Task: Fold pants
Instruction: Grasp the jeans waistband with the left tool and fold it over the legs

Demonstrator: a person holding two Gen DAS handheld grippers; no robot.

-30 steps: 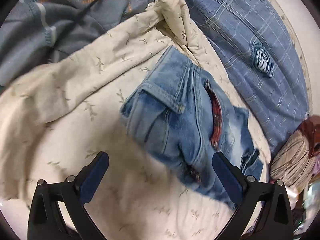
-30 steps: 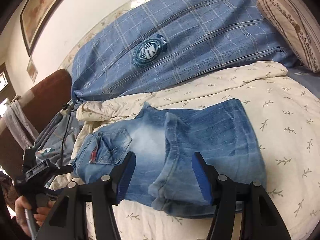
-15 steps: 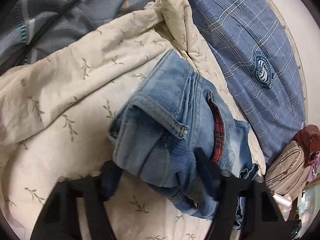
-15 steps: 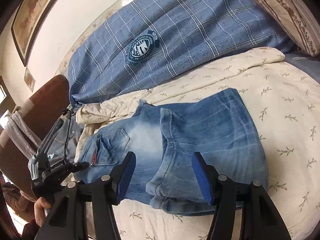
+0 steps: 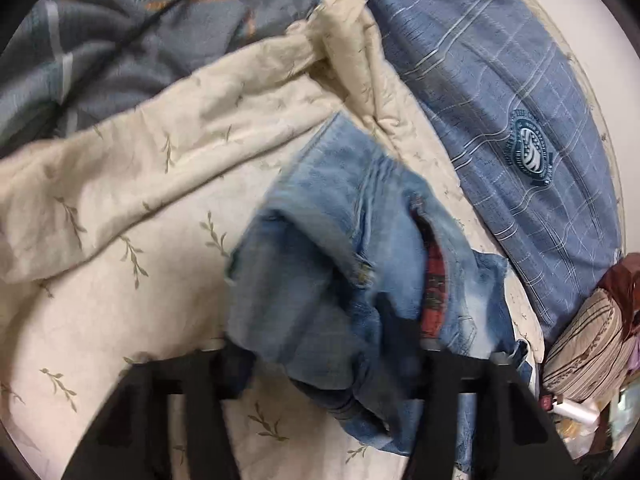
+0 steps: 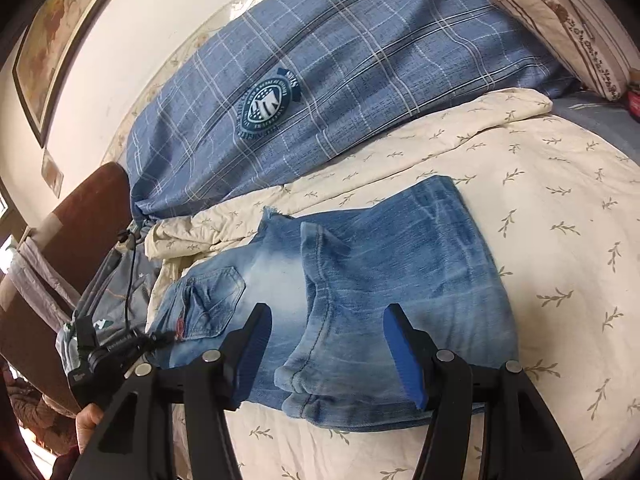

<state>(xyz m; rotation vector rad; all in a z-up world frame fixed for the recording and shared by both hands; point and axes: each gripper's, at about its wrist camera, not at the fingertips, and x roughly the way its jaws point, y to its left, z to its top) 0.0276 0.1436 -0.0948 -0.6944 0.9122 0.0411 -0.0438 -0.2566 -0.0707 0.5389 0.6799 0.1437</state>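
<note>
Now, jeans [image 6: 360,300] as landmark: folded pale-blue denim lying on the cream quilt [image 6: 560,248] with a leaf print.

Far left of jeans, right wrist view: brown headboard [image 6: 80,232], then a hand [image 6: 86,420] holding the left gripper [image 6: 160,338], which meets the jeans at their waistband end. A black cable [image 6: 128,280] runs up from it.

Left wrist view: left gripper [image 5: 328,364], jaws closing, with a bunched waistband corner between them. Frame is blurred, so I cannot tell whether the pads already press the cloth. Red plaid lining [image 5: 434,292] shows in the waist opening. A grey patterned blanket [image 5: 120,40] lies beyond the quilt, up and left of the jeans.

Jeans middle: back pocket [image 6: 212,300] faces up at the left part; legs folded over toward the right, hems stacked at the near edge.

Right gripper [image 6: 328,356]: blue pads [image 6: 408,360] spread apart, hovering either side of the near hems, gap visible on both sides, nothing pinched.

Behind jeans: blue plaid pillow [image 6: 360,80] with a round crest [image 6: 266,106], against the wall.

Right of pillow: striped cushion [image 6: 560,20] at the upper right.

Upper left on the wall: framed picture [image 6: 60,44].
</note>
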